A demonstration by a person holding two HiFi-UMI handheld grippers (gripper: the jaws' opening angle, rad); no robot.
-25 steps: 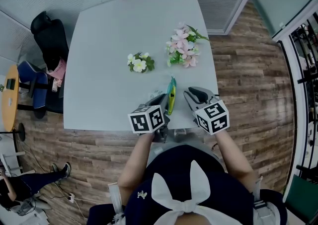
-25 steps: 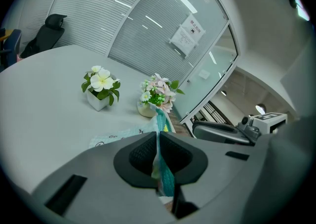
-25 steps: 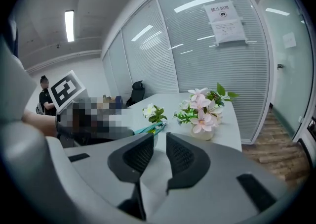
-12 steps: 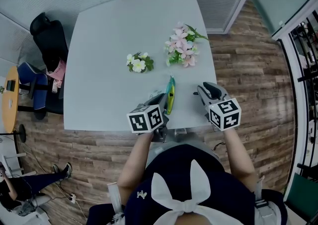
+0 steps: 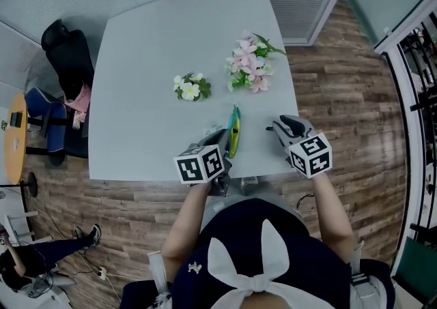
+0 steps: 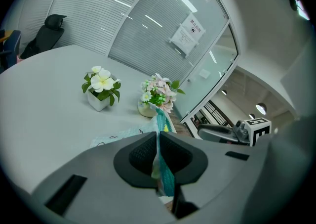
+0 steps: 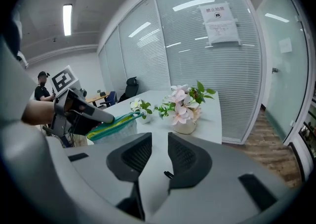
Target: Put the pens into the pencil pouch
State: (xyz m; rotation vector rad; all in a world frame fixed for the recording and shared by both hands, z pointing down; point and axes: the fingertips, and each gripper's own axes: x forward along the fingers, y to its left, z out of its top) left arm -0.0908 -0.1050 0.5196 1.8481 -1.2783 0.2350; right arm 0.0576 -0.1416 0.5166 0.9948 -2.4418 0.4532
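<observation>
Right now my left gripper (image 6: 158,141) is clenched on the pencil pouch (image 6: 165,177): its 2 jaws are pressed together on the teal fabric edge, which rises out of the grip and runs away toward the flowers. In the head view the pouch shows teal and yellow. It stands on its edge near the front of the table (image 5: 136,62), with its far end pointing toward the pink flower bouquet (image 5: 249,63). A pale printed piece (image 6: 123,136) lies flat just left of the teal edge; I cannot tell whether it belongs to the pouch, nor whether any pens are inside. My right gripper (image 7: 159,141) is released: its 2 jaws stand apart and have just been opening, with only bare table showing between them. It hangs over the table's near right corner, to the right of the pouch and apart from it, and its own camera sees the left gripper holding the pouch off to the left. Beyond the pouch stand 2 flower arrangements, well apart from both grippers: the pink bouquet in a pale round pot on the right, and a small pot of white and yellow flowers (image 5: 192,86) to its left. A black office chair (image 5: 68,55) sits off the table's left side on the wooden floor (image 5: 341,96).
</observation>
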